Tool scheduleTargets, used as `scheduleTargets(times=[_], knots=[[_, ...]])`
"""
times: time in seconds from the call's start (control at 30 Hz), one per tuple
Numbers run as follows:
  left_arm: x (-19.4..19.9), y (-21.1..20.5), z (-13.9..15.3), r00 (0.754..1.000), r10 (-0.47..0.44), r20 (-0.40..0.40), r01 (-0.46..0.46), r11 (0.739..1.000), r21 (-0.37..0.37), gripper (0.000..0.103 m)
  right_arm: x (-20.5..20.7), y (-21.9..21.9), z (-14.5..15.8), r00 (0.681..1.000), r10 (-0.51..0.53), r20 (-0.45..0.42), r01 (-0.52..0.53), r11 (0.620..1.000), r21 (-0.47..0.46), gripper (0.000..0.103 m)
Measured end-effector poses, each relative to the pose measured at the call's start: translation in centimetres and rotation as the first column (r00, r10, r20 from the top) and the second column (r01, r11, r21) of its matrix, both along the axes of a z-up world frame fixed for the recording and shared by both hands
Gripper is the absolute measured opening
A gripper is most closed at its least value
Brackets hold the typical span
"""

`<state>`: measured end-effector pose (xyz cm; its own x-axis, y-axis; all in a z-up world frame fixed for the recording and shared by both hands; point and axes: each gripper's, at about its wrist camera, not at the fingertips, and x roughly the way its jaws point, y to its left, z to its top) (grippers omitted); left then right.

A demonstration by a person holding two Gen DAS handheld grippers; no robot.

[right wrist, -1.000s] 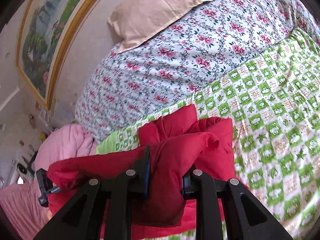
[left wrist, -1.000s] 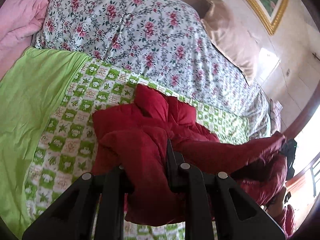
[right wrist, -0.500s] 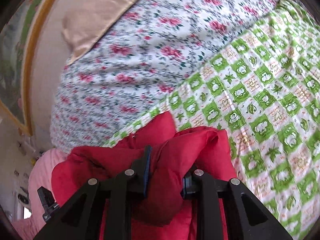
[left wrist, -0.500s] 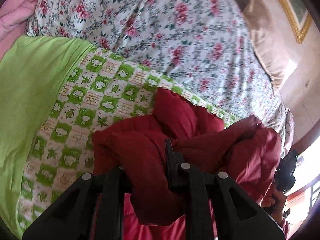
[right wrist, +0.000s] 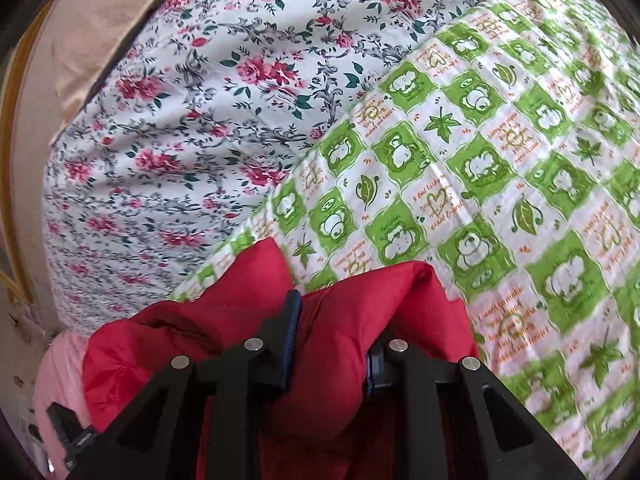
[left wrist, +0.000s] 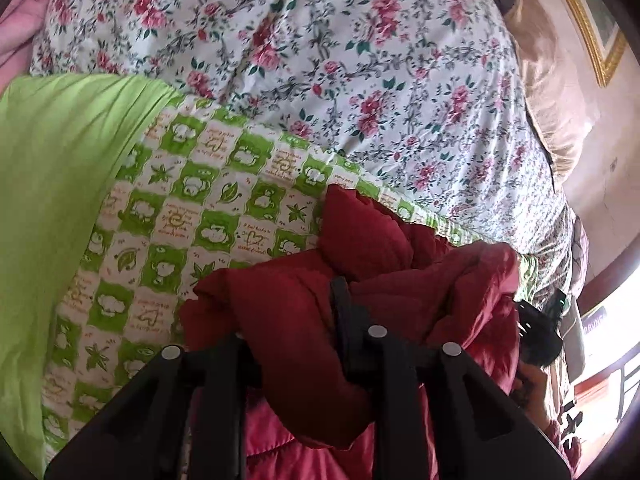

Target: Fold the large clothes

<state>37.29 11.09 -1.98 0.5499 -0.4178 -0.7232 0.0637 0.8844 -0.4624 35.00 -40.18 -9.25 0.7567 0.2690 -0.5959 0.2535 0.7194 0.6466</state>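
A padded red jacket (left wrist: 360,256) lies bunched on the green-and-white checked sheet (left wrist: 176,208) of a bed. My left gripper (left wrist: 292,320) is shut on a thick fold of the red jacket, which bulges between the fingers. In the right wrist view my right gripper (right wrist: 332,332) is shut on another fold of the red jacket (right wrist: 344,304), held low over the checked sheet (right wrist: 500,168). The other gripper (left wrist: 536,332) shows at the right edge of the left wrist view, close behind the bunched jacket.
A floral quilt (left wrist: 320,60) is heaped across the far side of the bed. A beige pillow (left wrist: 552,92) lies against the wall under a gold-framed picture (left wrist: 600,40). A plain green cloth (left wrist: 52,168) covers the left, with pink bedding (left wrist: 24,20) beyond.
Both grippers have moved down and forward toward the bed, still holding the jacket. They have come closer together, so the stretched red fabric between them has bunched up.
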Motion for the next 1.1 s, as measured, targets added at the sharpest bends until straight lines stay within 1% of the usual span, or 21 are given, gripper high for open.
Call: scheduleTargets(times=[0.07,0.13,0.27,0.37,0.43,0.53,0.6,0.67,0.7,0.73,0.8,0.9,0.97,1.03,1.1], knots=[[-0.4,0.4,0.8,1.0,-0.003,0.013,0.003,1.0,-0.018,0.023,0.6,0.3,-0.1,1.0,-0.007,-0.009,0.007,1.0,-0.018,0.023],[-1.4,0.5,2.1,0.999,-0.013,0.046,0.014,1.0,-0.014,0.025,1.1,0.7,-0.2,1.0,-0.019,-0.019,0.018,0.999,-0.045,0.023],[-3.7,0.0,5.0,0.992,-0.034,0.119,0.031,0.999,0.027,0.029,1.6,1.3,-0.5,0.999,-0.031,-0.035,0.028,0.996,-0.087,0.023],[-5.8,-0.7,7.6,0.98,-0.052,0.194,0.038,0.997,0.075,0.029,1.7,1.5,-0.5,0.998,-0.037,-0.044,0.032,0.993,-0.116,0.023],[-7.0,-1.7,8.7,0.972,-0.081,0.22,0.065,0.995,0.077,0.029,2.0,1.5,-0.6,0.998,-0.041,-0.046,0.035,0.992,-0.121,0.023],[-8.3,-3.3,9.3,0.963,-0.129,0.237,0.113,0.99,0.08,0.029,2.2,1.6,-0.6,0.998,-0.045,-0.051,0.039,0.991,-0.127,0.023],[-9.1,-4.7,9.3,0.955,-0.171,0.243,0.159,0.985,0.069,0.029,2.3,1.6,-0.6,0.997,-0.048,-0.053,0.04,0.99,-0.134,0.023],[-10.1,-5.8,9.6,0.947,-0.181,0.267,0.163,0.983,0.089,0.029,2.3,1.6,-0.6,0.997,-0.051,-0.054,0.043,0.99,-0.137,0.024],[-10.6,-6.6,9.7,0.939,-0.197,0.283,0.176,0.979,0.1,0.029,2.5,1.6,-0.6,0.997,-0.053,-0.055,0.045,0.989,-0.138,0.024],[-10.7,-7.6,9.4,0.933,-0.228,0.28,0.208,0.973,0.1,0.032,2.7,1.7,-0.6,0.997,-0.053,-0.056,0.045,0.989,-0.138,0.024],[-10.3,-9.8,8.0,0.926,-0.291,0.239,0.271,0.956,0.112,0.032,2.8,1.7,-0.5,0.997,-0.052,-0.057,0.043,0.989,-0.143,0.024],[-8.5,-13.3,4.1,0.93,-0.343,0.134,0.32,0.933,0.164,0.032,2.6,1.8,-0.1,0.997,-0.049,-0.053,0.04,0.987,-0.153,0.025],[-7.0,-14.9,1.3,0.937,-0.342,0.07,0.323,0.927,0.193,0.032,2.4,1.9,0.1,0.998,-0.045,-0.051,0.036,0.988,-0.151,0.028],[-5.9,-15.6,-0.8,0.946,-0.324,0.026,0.31,0.923,0.229,0.032,2.0,1.8,0.8,0.998,-0.041,-0.05,0.033,0.989,-0.142,0.03],[-4.7,-15.6,-2.5,0.957,-0.289,-0.01,0.283,0.93,0.234,0.032,1.6,1.6,1.6,0.998,-0.036,-0.043,0.03,0.991,-0.133,0.032]])
